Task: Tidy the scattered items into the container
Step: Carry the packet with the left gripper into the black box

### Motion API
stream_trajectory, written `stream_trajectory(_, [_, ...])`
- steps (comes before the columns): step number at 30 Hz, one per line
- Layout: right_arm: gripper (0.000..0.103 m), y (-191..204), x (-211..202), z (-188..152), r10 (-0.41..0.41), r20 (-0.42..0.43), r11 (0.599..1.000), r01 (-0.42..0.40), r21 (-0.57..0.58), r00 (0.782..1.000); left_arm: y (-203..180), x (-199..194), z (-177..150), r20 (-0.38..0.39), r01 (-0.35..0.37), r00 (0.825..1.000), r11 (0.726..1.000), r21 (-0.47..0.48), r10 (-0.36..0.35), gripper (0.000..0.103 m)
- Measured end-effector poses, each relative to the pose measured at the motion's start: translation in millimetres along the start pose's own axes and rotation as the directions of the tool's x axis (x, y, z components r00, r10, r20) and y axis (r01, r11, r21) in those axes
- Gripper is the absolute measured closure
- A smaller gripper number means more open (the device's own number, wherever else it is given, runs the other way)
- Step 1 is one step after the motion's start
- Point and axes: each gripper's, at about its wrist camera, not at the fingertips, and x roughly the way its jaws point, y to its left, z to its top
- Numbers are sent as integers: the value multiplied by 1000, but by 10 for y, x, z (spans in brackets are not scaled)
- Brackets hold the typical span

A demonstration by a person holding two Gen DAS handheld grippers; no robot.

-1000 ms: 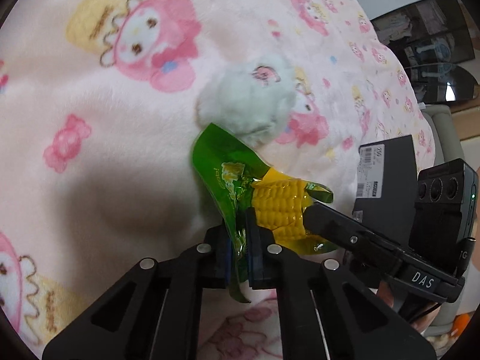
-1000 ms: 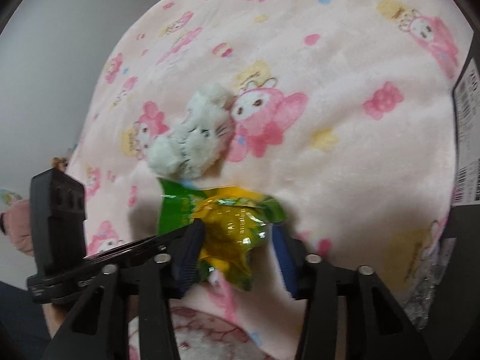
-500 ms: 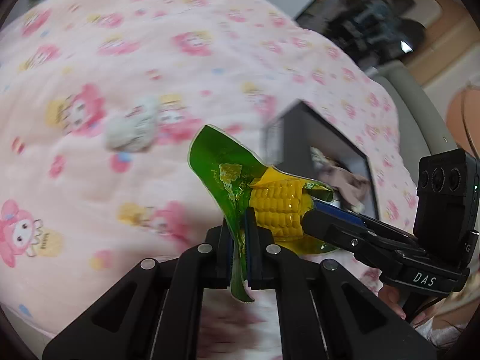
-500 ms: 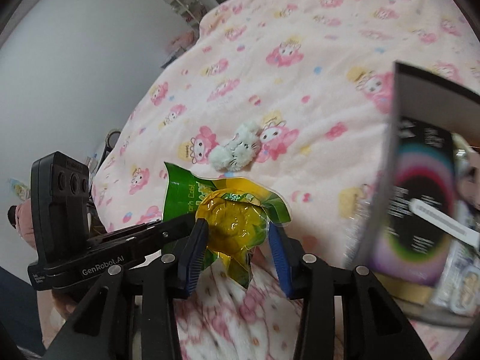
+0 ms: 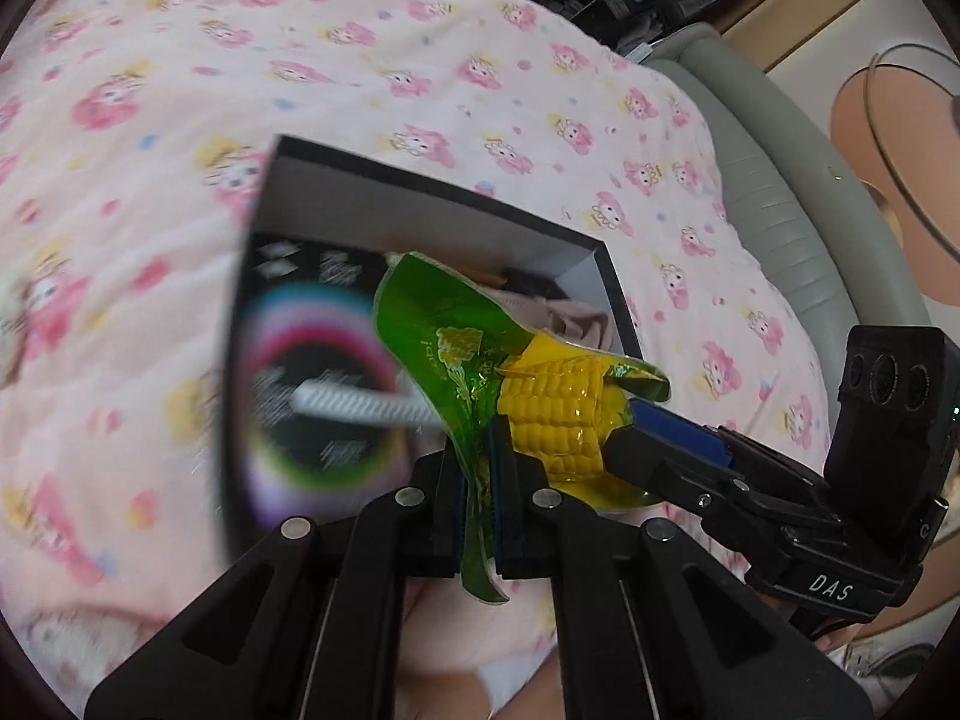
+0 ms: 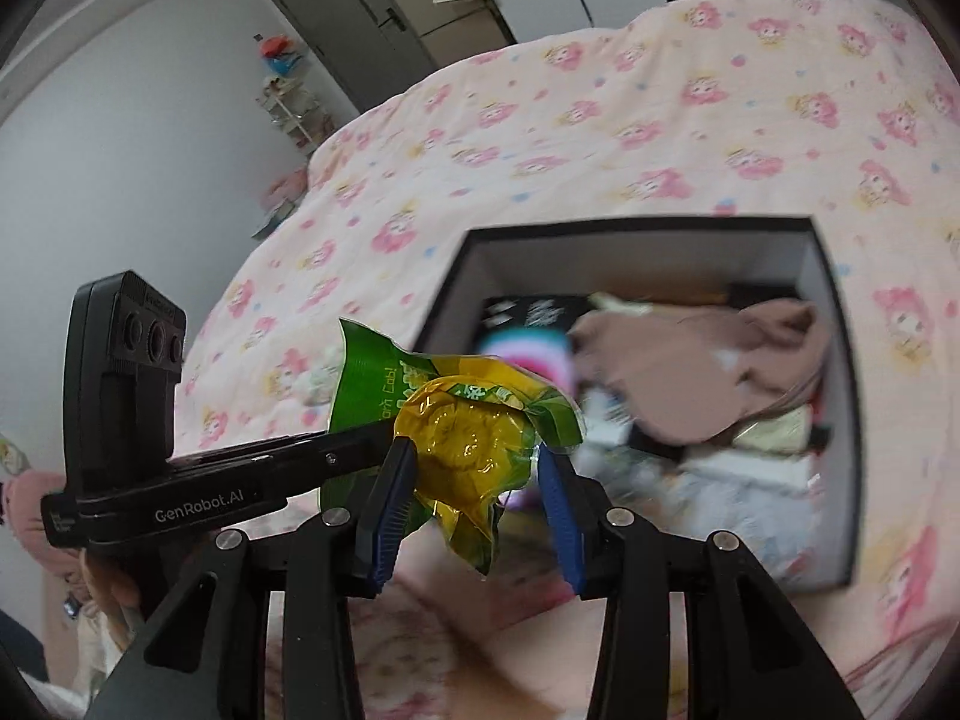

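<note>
A vacuum-packed corn cob (image 5: pixel 558 414) in a green and yellow wrapper hangs in the air, held by both grippers. My left gripper (image 5: pixel 477 468) is shut on the flat green edge of the wrapper. My right gripper (image 6: pixel 474 504) grips the cob end (image 6: pixel 468 450) between its blue pads (image 6: pixel 390 504). In the left wrist view it reaches in from the right (image 5: pixel 672 444). The black box with white inner walls (image 5: pixel 420 210) lies open on the bed just beyond the packet, also seen in the right wrist view (image 6: pixel 831 300).
The box holds a beige cloth (image 6: pixel 690 372), a black card with a coloured ring (image 5: pixel 312 372) and other packets. A pink cartoon-print blanket (image 5: pixel 180 60) covers the bed. A small white plush toy (image 6: pixel 315 381) lies left of the box. A padded grey bed edge (image 5: pixel 774 180) runs along the right.
Both grippers have lifted the corn packet and carried it away from the white plush toy to the open box, which now fills the view behind the packet. Neither grip has changed.
</note>
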Motion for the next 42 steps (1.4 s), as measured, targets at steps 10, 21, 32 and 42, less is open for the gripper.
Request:
stream_trajectory(10, [65, -992, 523, 285, 3, -94, 992, 9, 126, 996, 8, 855, 378, -79, -66, 995, 995, -73, 60, 91])
stream_trajectory(21, [65, -1073, 64, 293, -57, 49, 992, 51, 114, 997, -277, 433, 65, 66, -190, 980, 982, 20, 188, 88])
stream_trajectory(32, [68, -1062, 175, 208, -96, 5, 991, 95, 95, 995, -429, 878, 249, -37, -117, 992, 980, 160, 124, 88])
stream_trajectory(42, [68, -937, 500, 603, -136, -45, 988, 138, 63, 990, -251, 906, 448, -18, -72, 997, 986, 152, 76, 90])
